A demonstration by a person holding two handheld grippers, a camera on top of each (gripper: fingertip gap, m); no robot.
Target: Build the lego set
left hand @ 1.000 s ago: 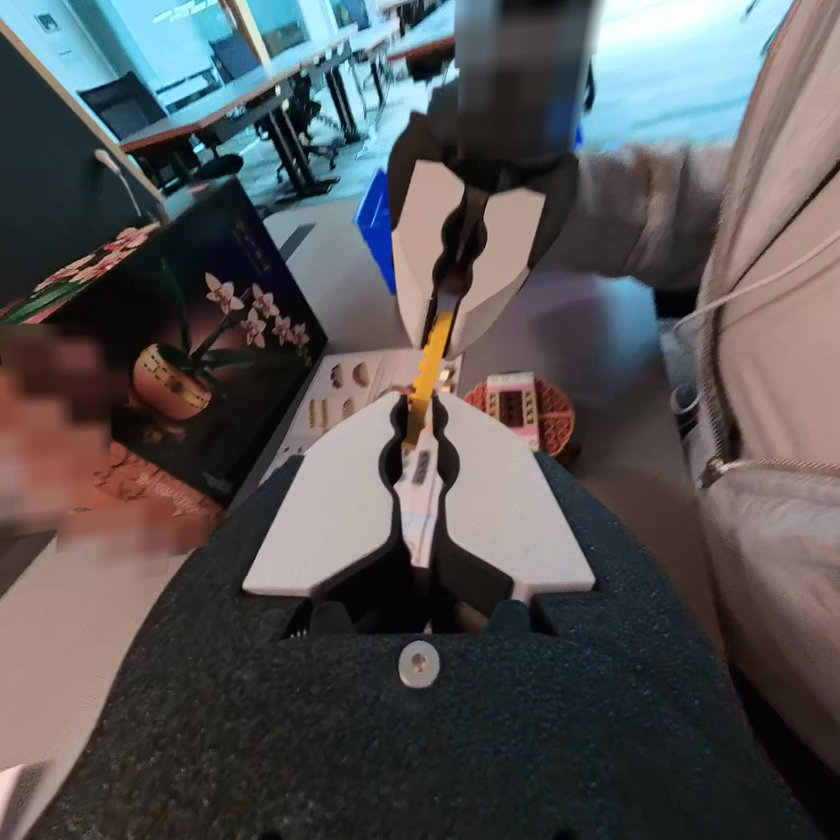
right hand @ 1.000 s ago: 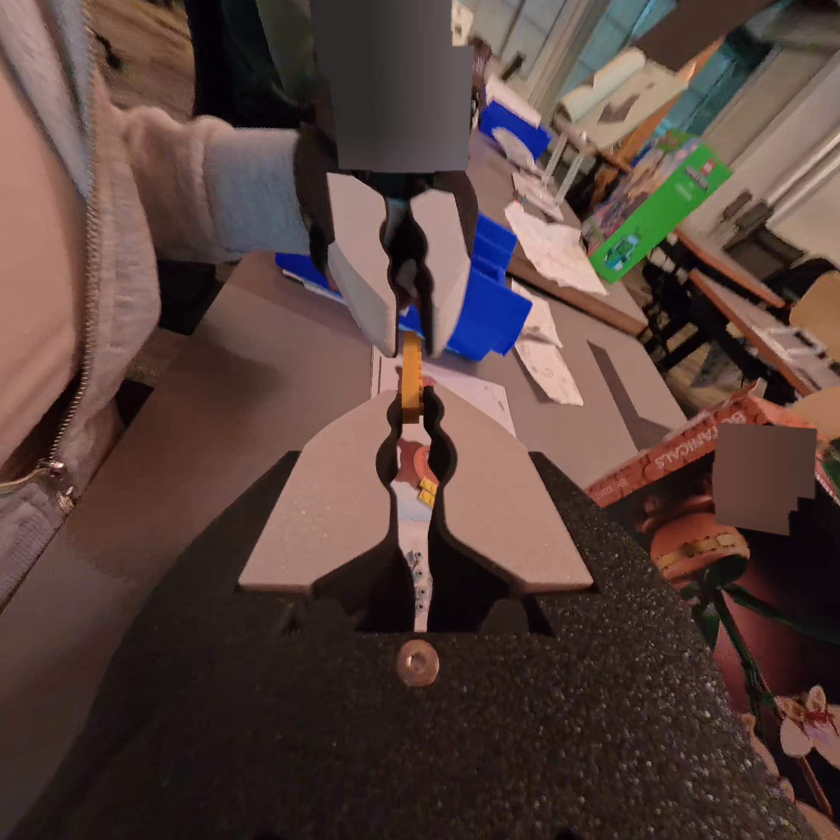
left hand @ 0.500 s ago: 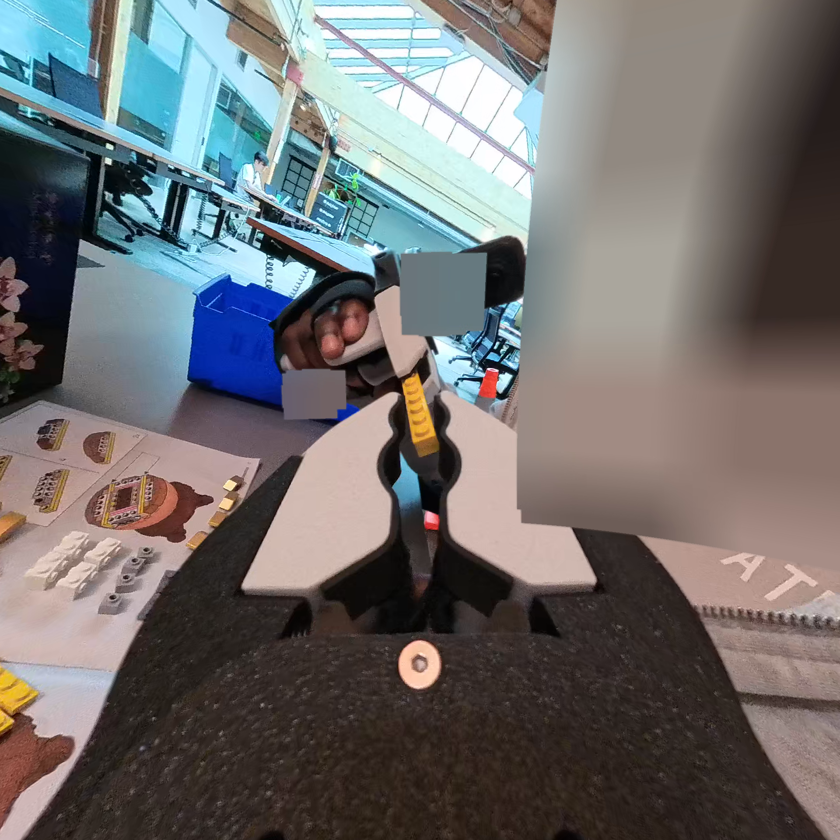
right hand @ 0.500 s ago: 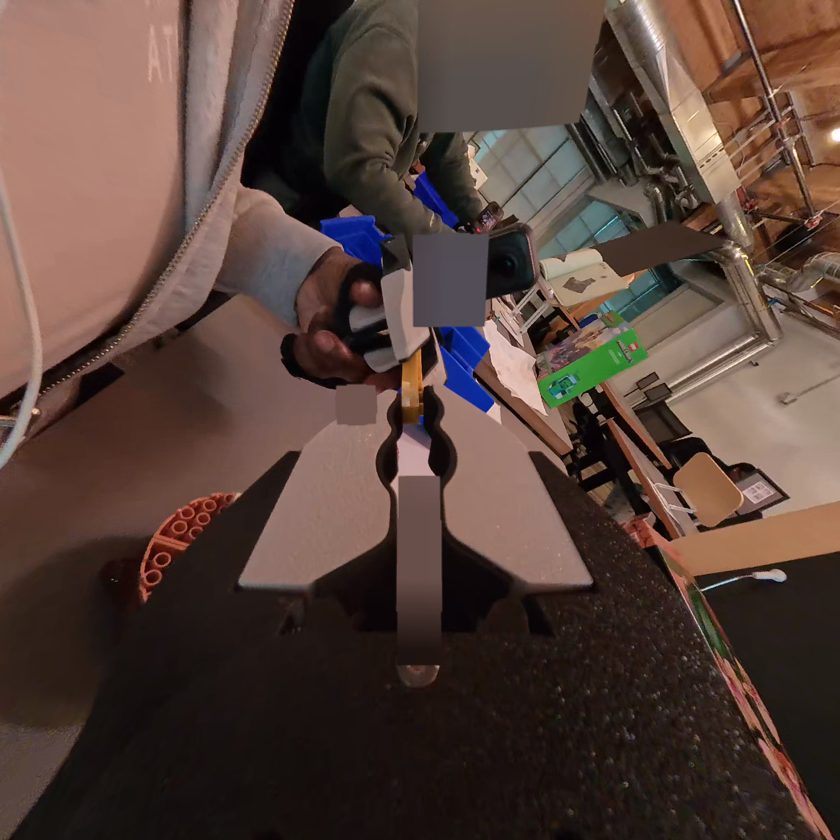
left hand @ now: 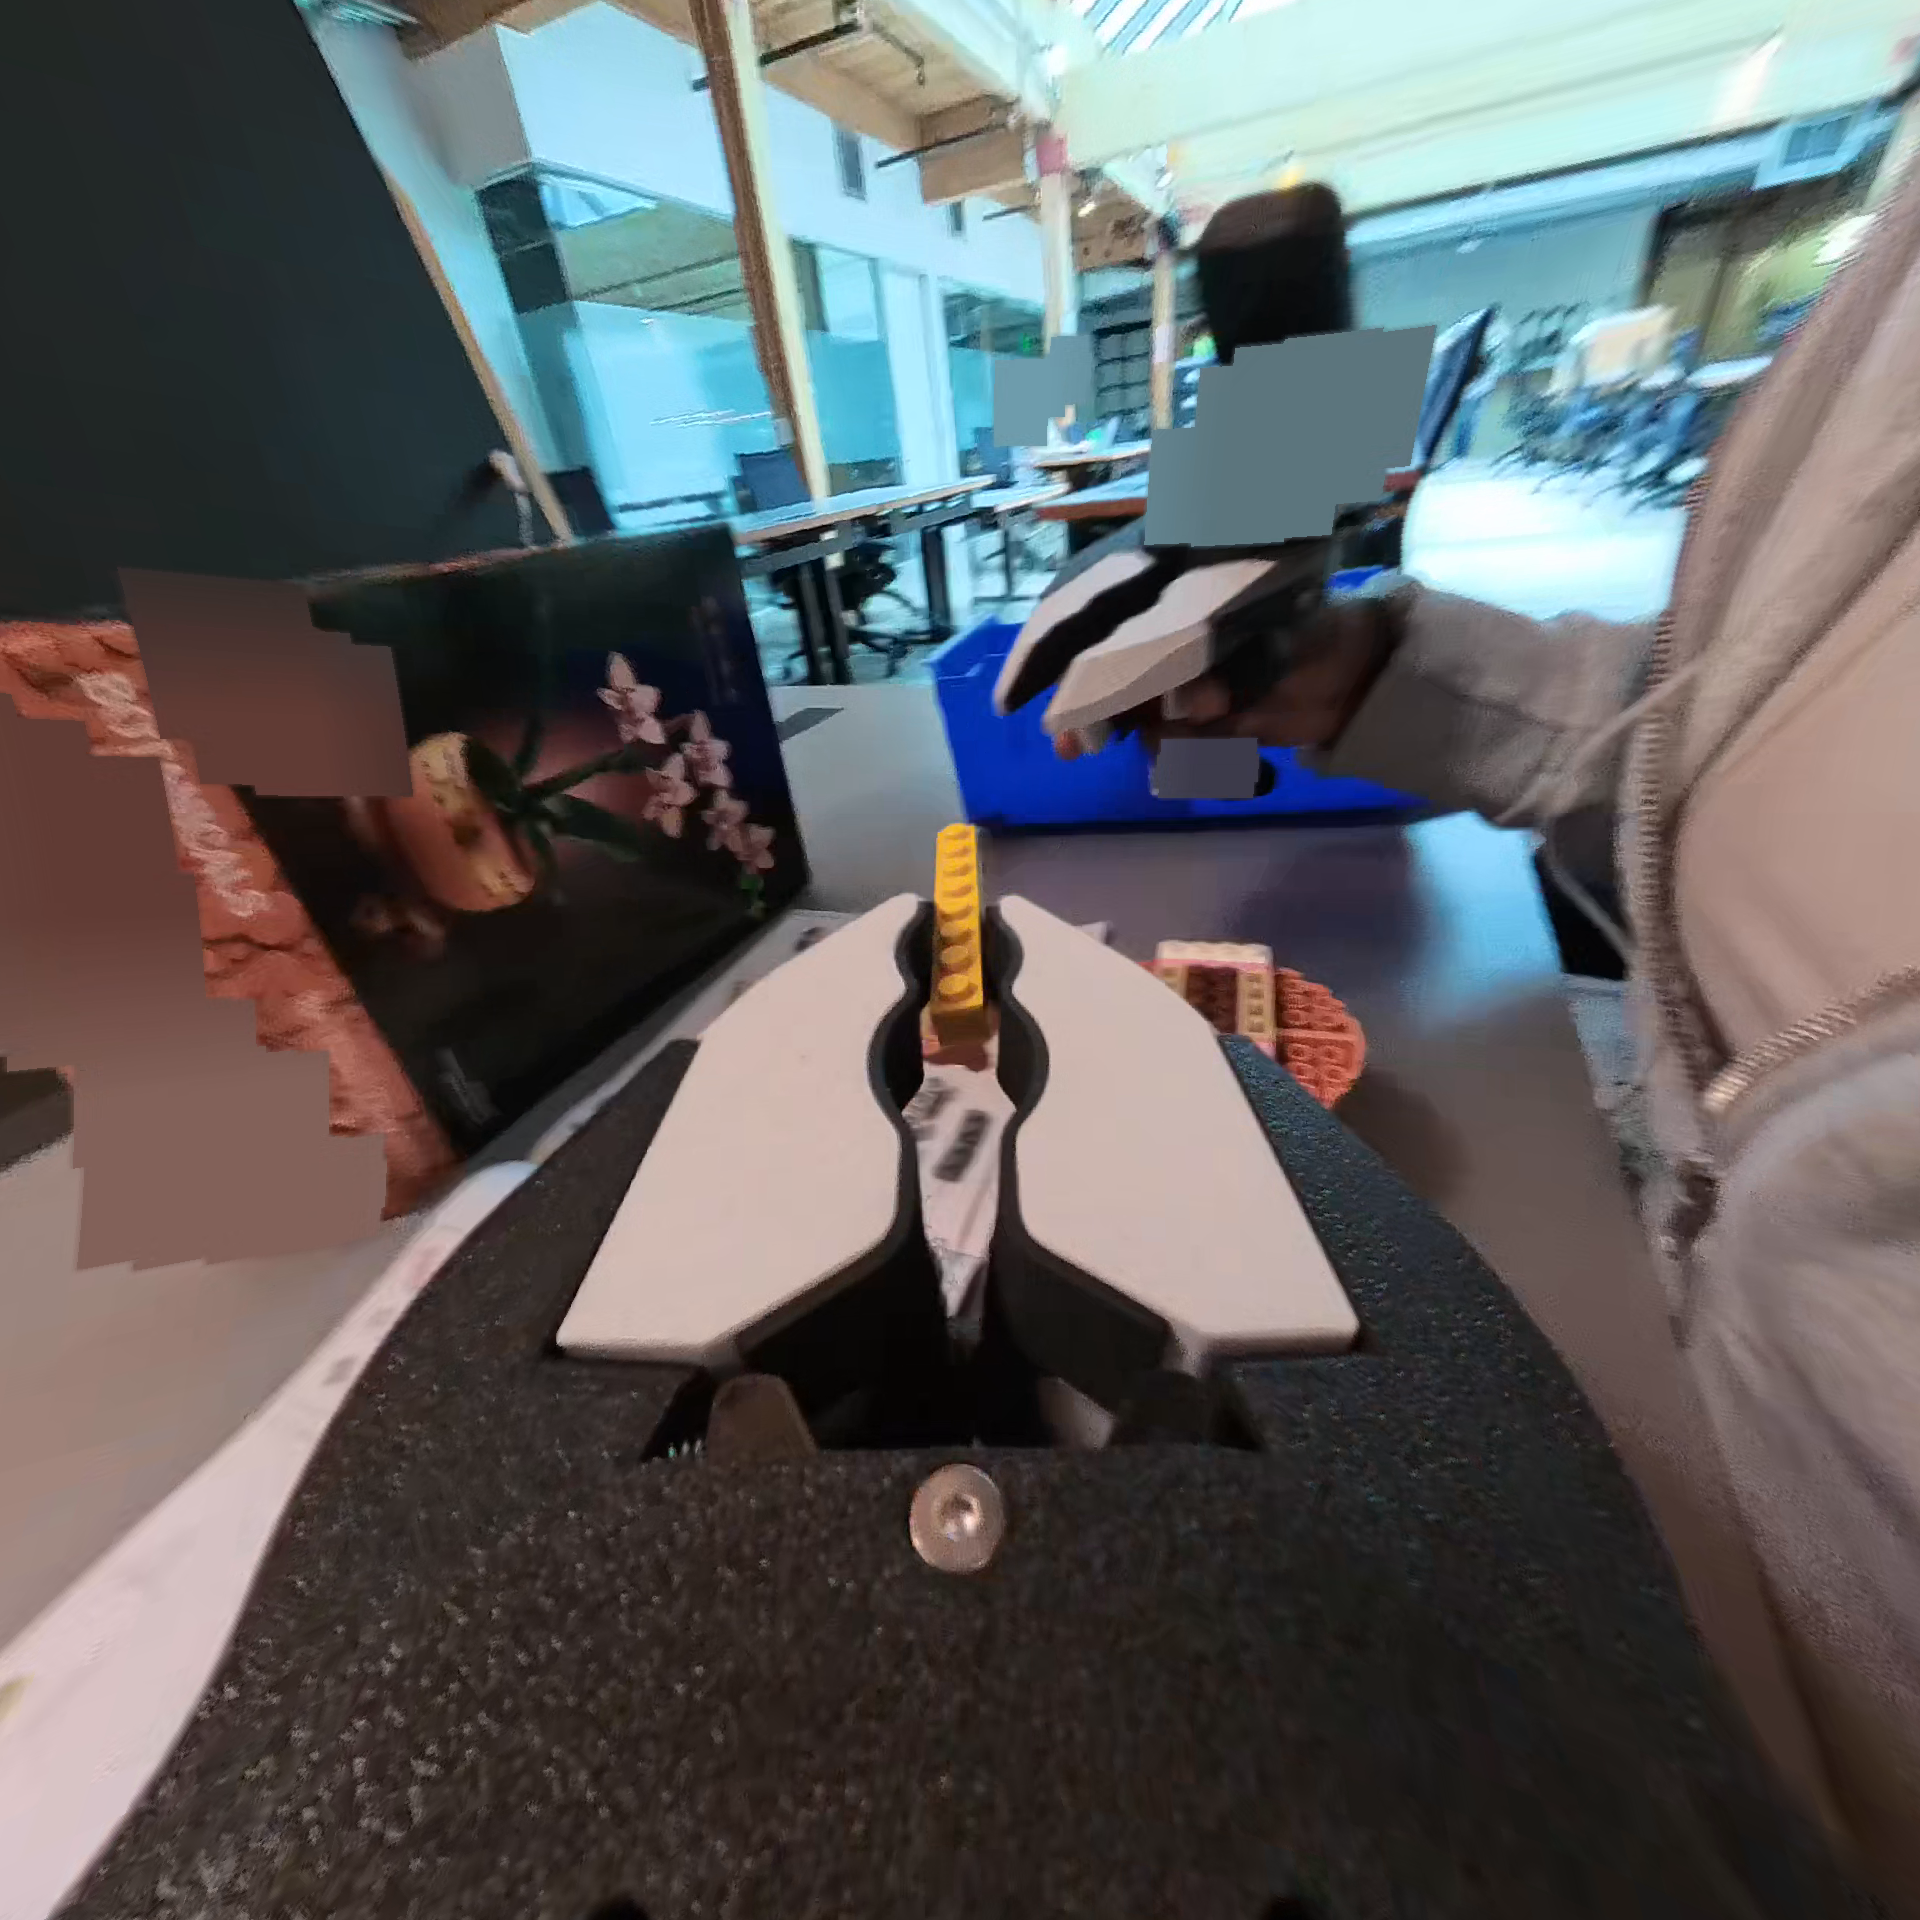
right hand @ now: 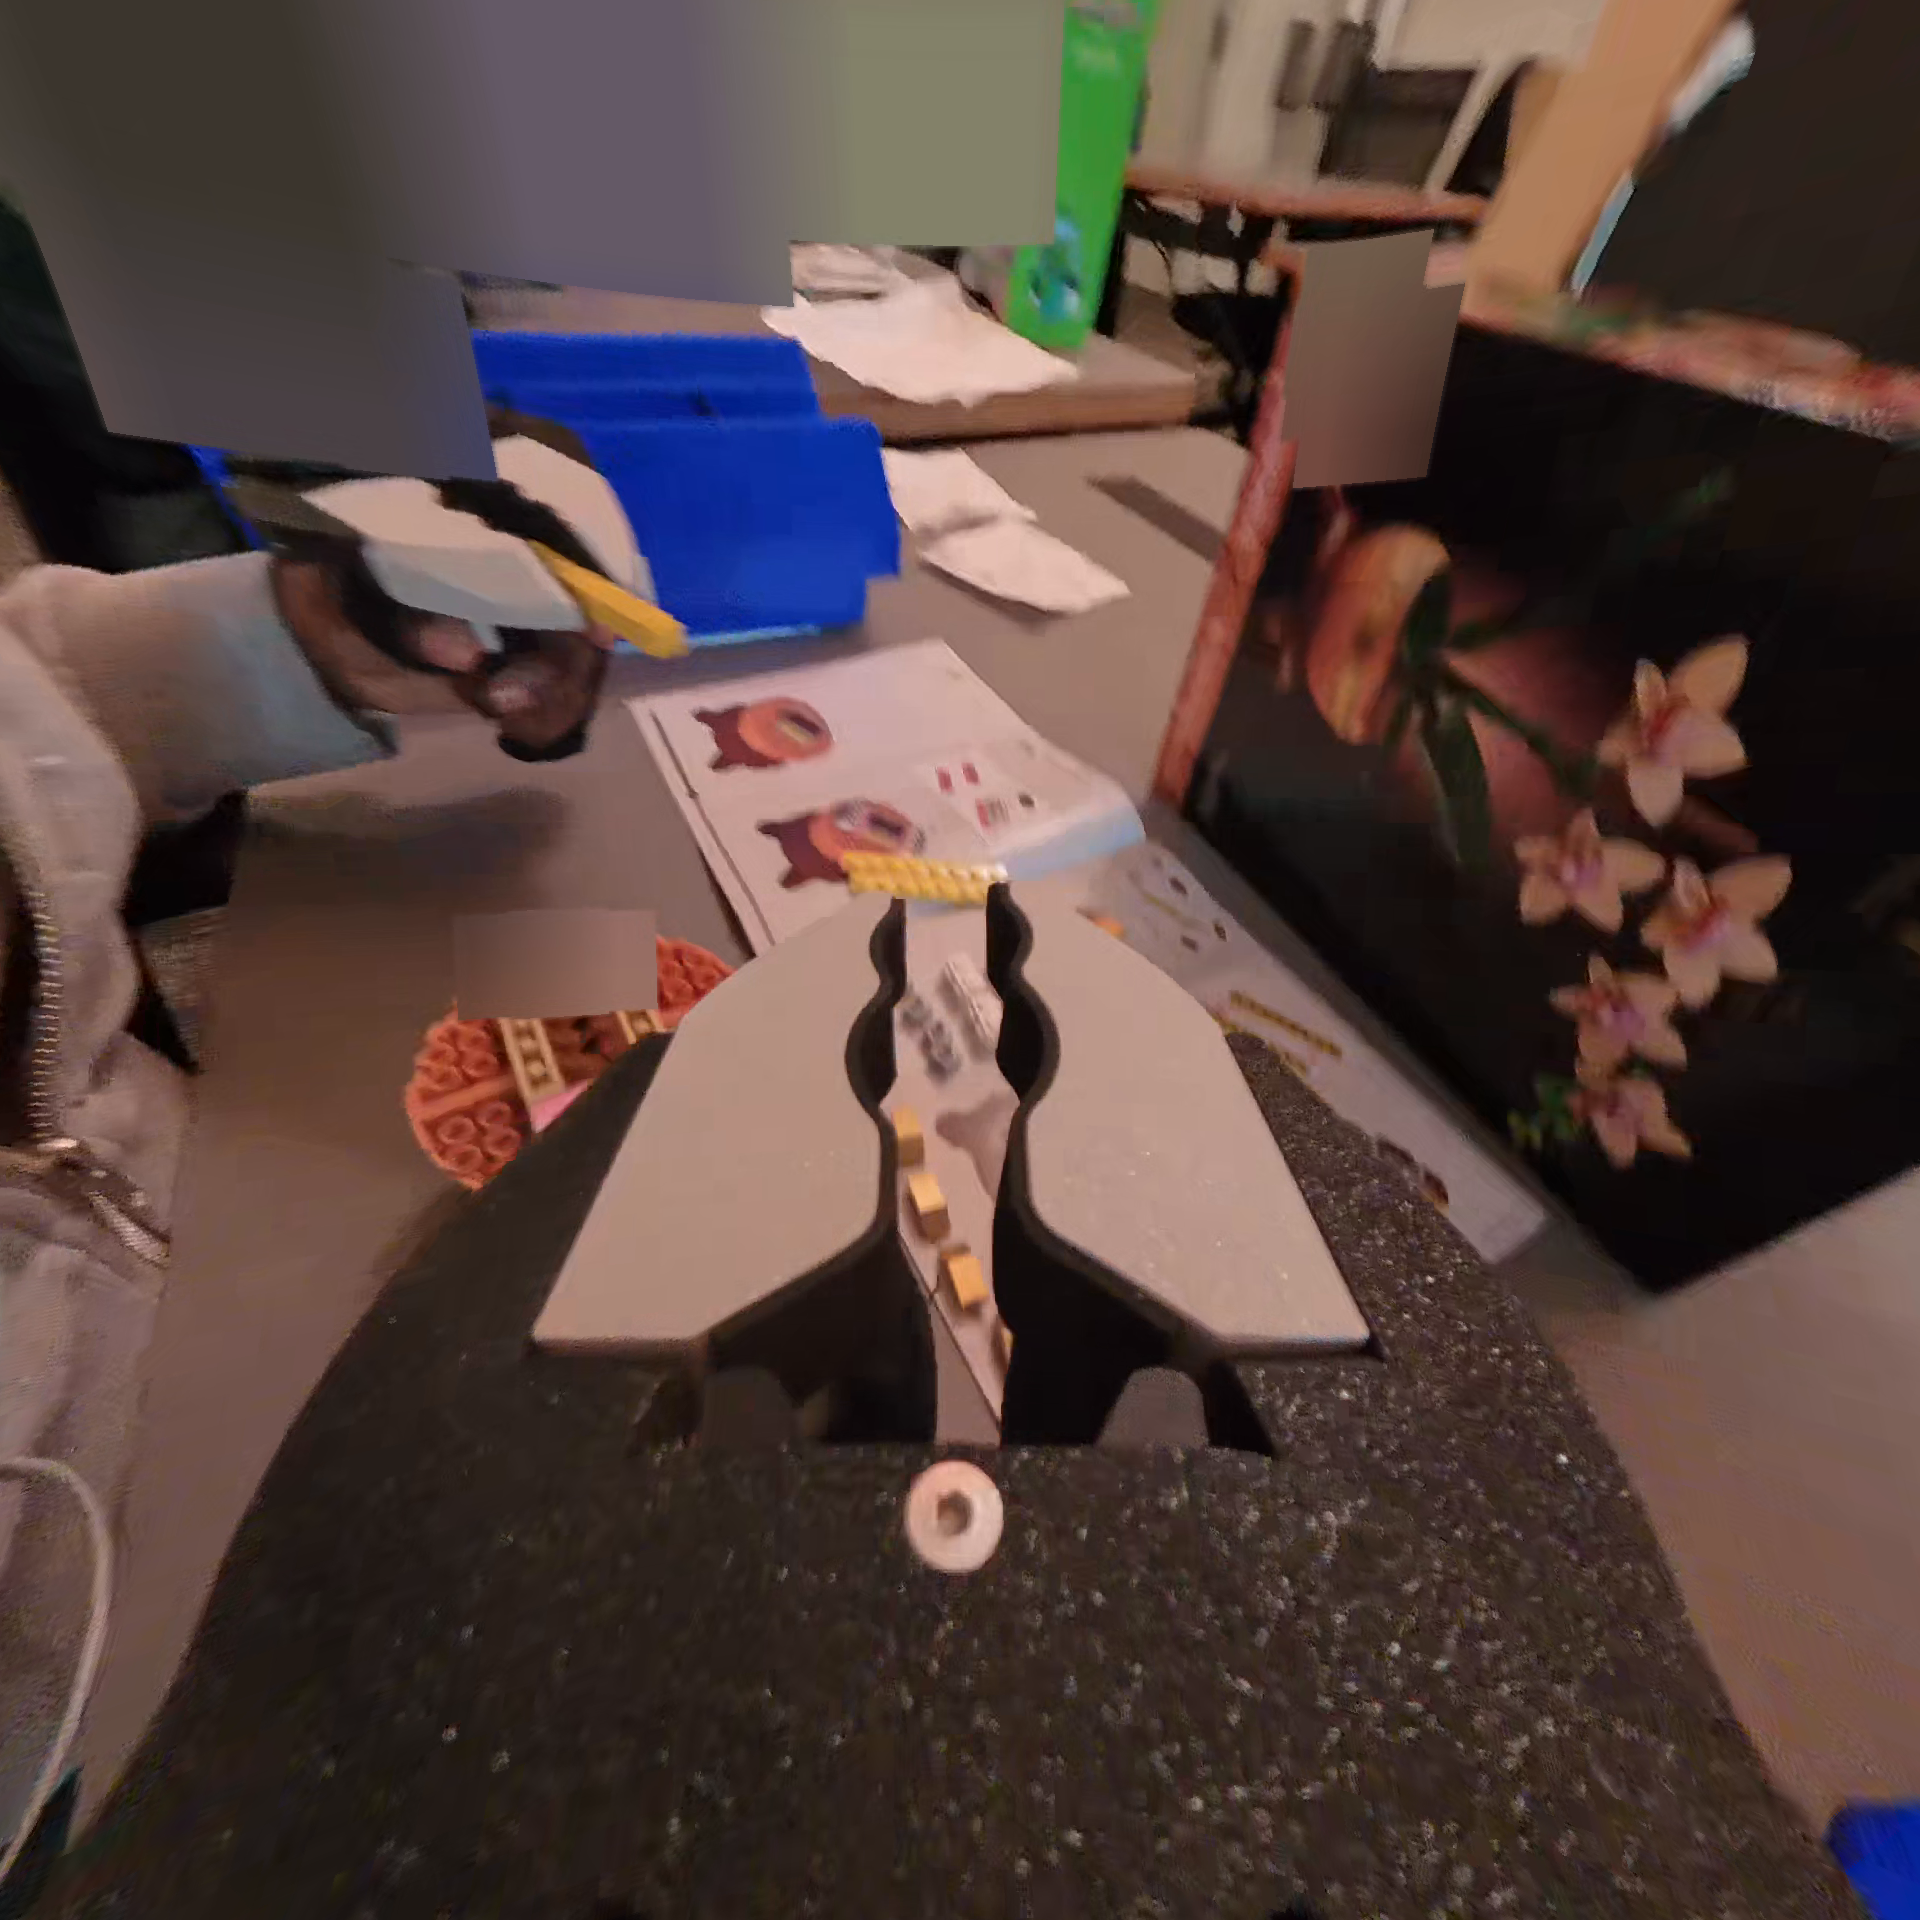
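My left hand-held gripper [left hand: 961, 925] pinched a long yellow brick [left hand: 957, 935] above the counter [left hand: 1351, 894]. My right hand-held gripper [right hand: 943, 914] hung spread and empty. The round brown base [right hand: 468, 1101] carried only a few bricks; most building remained, I judged.

Two wrist cameras, each looking forward along its own pale fingers, low over a grey table [left hand: 1299, 894]. The left view faces across the table toward a blue plastic bin [left hand: 1049, 784] and open office beyond, the dark flower-printed box [left hand: 582, 790] close on its left. The right view faces the opposite way across the table, the same box [right hand: 1558, 831] close on its right and the same bin [right hand: 727, 488] at upper left. Both views share the round terracotta studded plate [left hand: 1314, 1034] [right hand: 468, 1101] and the white instruction sheet [right hand: 873, 769].
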